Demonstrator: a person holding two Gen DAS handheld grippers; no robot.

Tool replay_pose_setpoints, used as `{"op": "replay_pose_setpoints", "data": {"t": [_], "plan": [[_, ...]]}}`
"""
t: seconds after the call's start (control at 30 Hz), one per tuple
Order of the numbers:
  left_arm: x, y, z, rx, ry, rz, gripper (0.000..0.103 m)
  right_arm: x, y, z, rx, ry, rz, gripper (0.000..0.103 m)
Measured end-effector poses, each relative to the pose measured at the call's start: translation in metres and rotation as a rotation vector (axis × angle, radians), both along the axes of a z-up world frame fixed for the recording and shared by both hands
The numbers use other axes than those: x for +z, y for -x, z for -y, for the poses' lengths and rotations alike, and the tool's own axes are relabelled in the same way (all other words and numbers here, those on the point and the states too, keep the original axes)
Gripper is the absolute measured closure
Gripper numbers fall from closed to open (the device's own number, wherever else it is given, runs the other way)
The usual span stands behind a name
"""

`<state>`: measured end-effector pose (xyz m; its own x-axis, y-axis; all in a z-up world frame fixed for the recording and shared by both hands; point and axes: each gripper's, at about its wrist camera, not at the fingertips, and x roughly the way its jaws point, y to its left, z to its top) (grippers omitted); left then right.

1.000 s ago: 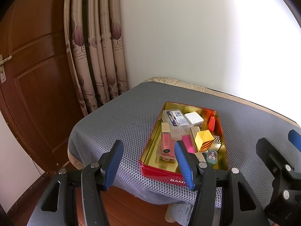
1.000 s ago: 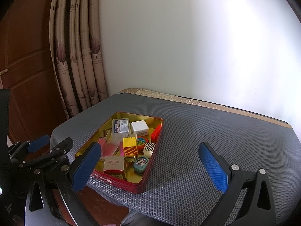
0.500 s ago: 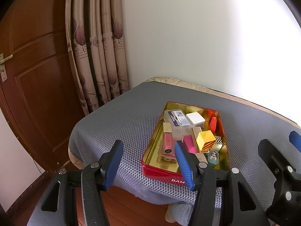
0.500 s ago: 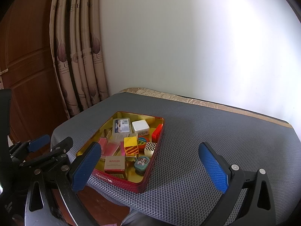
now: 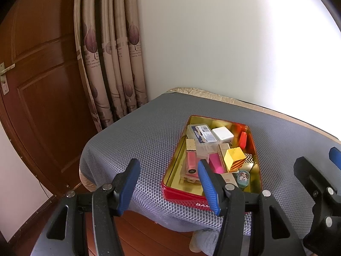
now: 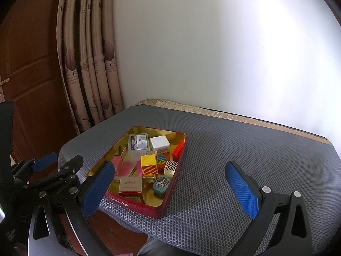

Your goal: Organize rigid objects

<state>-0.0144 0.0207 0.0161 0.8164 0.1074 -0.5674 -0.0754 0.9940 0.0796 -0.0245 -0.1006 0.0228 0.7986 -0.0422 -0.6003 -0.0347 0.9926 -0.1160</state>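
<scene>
A red tin with a gold inside (image 5: 181, 188) (image 6: 136, 203) sits at the near left of a grey-covered table (image 6: 245, 149). It holds several small rigid items: a clear plastic case (image 5: 202, 135) (image 6: 138, 143), a white cube (image 5: 222, 134) (image 6: 159, 144), a yellow cube (image 5: 234, 157) (image 6: 148, 164), a pink box (image 5: 190, 162), a "MARUBI" box (image 6: 130, 185) and a teal tin (image 6: 161, 184). My left gripper (image 5: 168, 186) is open and empty, short of the tin's near edge. My right gripper (image 6: 170, 189) is open and empty, above the tin's near right corner.
A brown wooden door (image 5: 42, 85) and a beige leaf-print curtain (image 5: 113, 64) stand to the left. A white wall (image 6: 213, 53) backs the table. Wooden floor (image 5: 138, 230) shows below the table's near edge. The right gripper shows at the right of the left wrist view (image 5: 315, 183).
Both grippers have edged slightly toward the tin, which sits a little lower and nearer in both views. Both stay open and empty.
</scene>
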Motion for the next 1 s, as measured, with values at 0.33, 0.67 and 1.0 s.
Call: {"op": "replay_pose_setpoints", "data": {"t": [0.33,0.67,1.0], "plan": [[-0.0009,-0.0003,0.0005,-0.001,0.001,-0.003,0.045,-0.0003,0.0013,-0.0007,0.001,-0.003,-0.001,0.000],[-0.0022,-0.0007,-0.0012,-0.006,0.006,-0.010,0.045,-0.0020,0.0017,-0.0008,0.004,-0.005,-0.006,0.000],[-0.0040,-0.0018,0.0045,-0.008,-0.025,-0.019,0.042,-0.0022,0.0020,0.0009,0.003,-0.010,-0.008,0.000]]}}
